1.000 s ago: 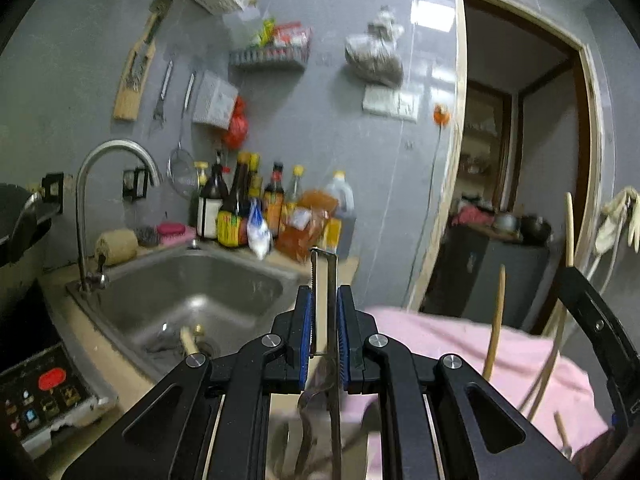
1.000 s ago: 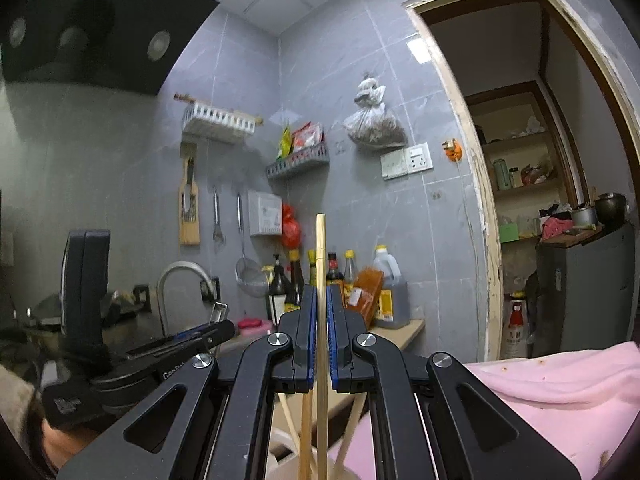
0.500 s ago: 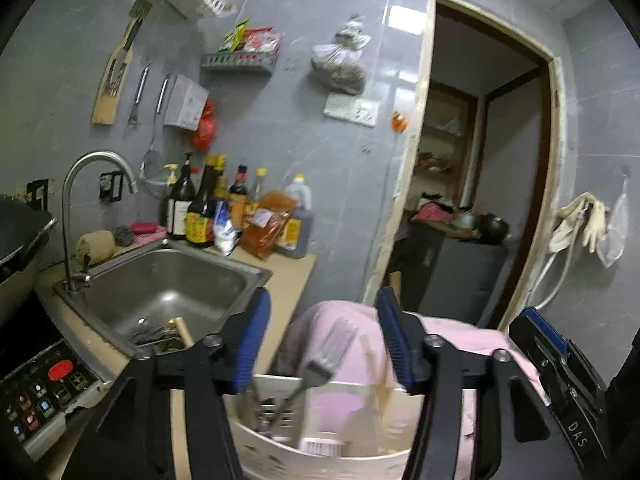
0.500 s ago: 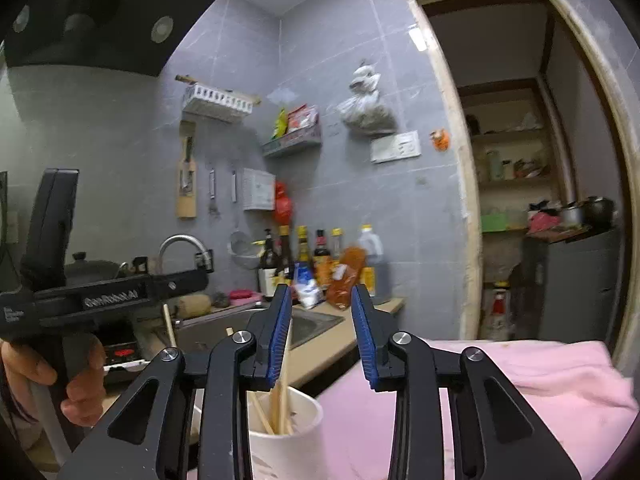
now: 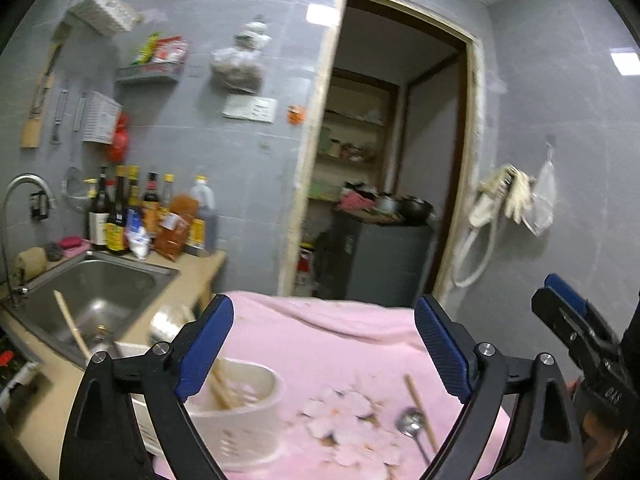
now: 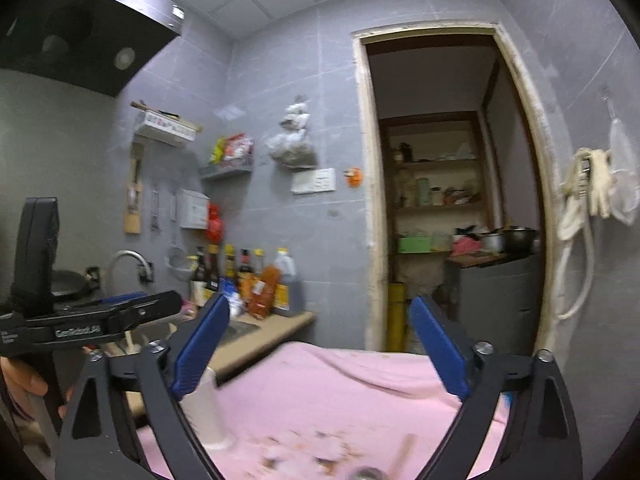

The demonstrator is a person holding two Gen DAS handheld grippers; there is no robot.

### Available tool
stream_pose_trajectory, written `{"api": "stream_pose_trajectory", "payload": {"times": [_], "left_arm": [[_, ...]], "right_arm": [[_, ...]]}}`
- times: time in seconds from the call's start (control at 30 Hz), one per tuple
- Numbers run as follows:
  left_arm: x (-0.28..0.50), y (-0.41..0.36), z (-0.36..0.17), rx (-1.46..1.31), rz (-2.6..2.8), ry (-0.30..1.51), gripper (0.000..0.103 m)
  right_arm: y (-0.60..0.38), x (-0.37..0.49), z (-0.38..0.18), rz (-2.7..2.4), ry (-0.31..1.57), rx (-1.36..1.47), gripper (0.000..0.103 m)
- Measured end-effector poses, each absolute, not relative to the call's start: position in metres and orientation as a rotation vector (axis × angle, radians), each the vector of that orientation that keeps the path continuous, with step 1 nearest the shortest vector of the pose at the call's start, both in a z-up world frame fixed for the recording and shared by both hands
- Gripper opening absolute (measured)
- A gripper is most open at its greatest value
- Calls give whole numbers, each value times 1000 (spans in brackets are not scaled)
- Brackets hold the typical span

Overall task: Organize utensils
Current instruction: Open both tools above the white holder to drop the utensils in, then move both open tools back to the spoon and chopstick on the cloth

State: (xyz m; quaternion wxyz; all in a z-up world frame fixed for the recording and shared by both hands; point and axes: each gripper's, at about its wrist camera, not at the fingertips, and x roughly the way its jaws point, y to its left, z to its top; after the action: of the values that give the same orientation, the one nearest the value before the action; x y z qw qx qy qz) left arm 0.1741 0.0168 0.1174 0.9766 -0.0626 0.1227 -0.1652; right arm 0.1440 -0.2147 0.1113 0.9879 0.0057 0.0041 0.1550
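Note:
My left gripper [image 5: 324, 344] is wide open and empty above a pink flowered cloth [image 5: 340, 344]. A white utensil holder [image 5: 240, 420] stands at the lower left with wooden chopsticks [image 5: 224, 384] in it. A metal spoon [image 5: 412, 430] and a wooden chopstick [image 5: 420, 412] lie on the cloth to its right. My right gripper [image 6: 320, 346] is also wide open and empty, and it shows at the right edge of the left wrist view [image 5: 576, 320]. The white holder [image 6: 208, 412] is blurred at its lower left. The left gripper [image 6: 100, 320] shows at the left.
A steel sink [image 5: 92, 292] with a wooden utensil [image 5: 72, 328] lies to the left, bottles [image 5: 140, 216] behind it on the counter. A doorway [image 5: 384, 160] opens at the back onto a dark cabinet [image 5: 384, 260]. A range hood [image 6: 80, 28] hangs upper left.
Both grippers let go of their utensils, a metal one on the left and a chopstick on the right, opened wide and swung right. The chopstick now stands in the holder.

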Motion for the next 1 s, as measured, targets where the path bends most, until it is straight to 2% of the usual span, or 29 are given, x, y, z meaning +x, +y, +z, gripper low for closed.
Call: {"api": "stream_pose_trajectory", "payload": {"times": [0.37,0.77,1.0], "left_arm": [[180,-53,60,-14,-424,412,89],[223,-79,-9,47,-394,756,89],[232,-73,-35,69,-370,833,89]], "right_arm": [[-279,138,67,187,212,-36,103],[-275,168,-5,200,583,-138,103],[-258,188,-29,245,730,-188,95]]}}
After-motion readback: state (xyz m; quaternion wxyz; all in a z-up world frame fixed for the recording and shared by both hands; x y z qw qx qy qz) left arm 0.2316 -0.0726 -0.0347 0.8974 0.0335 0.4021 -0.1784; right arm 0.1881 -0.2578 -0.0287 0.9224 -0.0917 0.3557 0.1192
